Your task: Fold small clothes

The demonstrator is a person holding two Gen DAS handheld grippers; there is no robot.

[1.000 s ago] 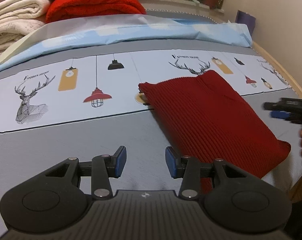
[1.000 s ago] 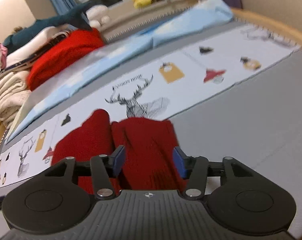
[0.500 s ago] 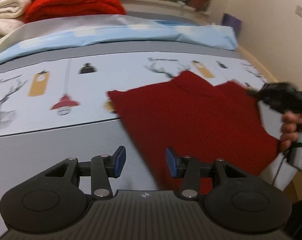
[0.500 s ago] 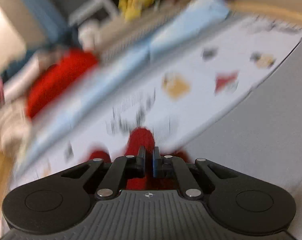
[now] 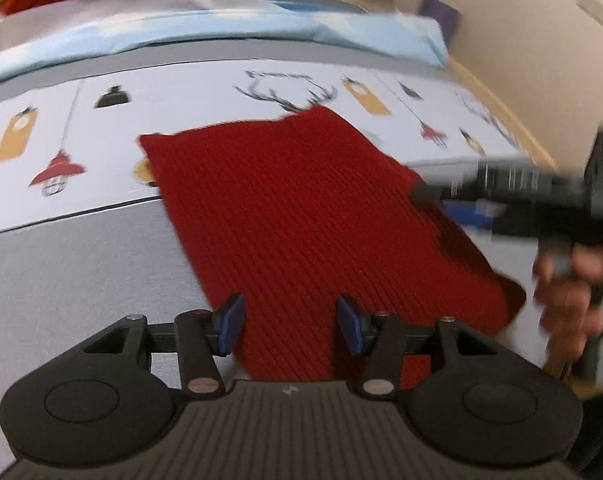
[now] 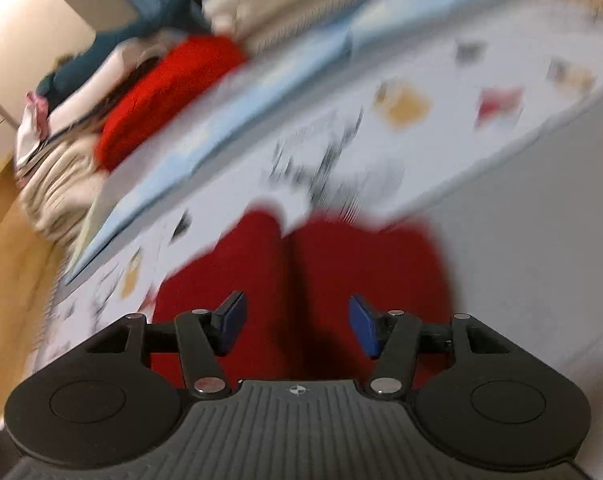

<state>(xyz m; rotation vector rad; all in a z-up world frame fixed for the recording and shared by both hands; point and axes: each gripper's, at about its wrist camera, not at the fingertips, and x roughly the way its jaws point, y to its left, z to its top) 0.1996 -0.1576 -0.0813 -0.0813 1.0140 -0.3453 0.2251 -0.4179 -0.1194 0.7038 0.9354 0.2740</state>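
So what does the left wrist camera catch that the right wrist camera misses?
Only the left wrist view shows the other tool, the right tool, held in a hand at the red knitted garment's right edge, and the garment's whole flat outline. Only the right wrist view shows the stack of folded linens and the wooden floor. Both show the garment on the printed bed cover, a bright red knit behind, and open tool jaws.
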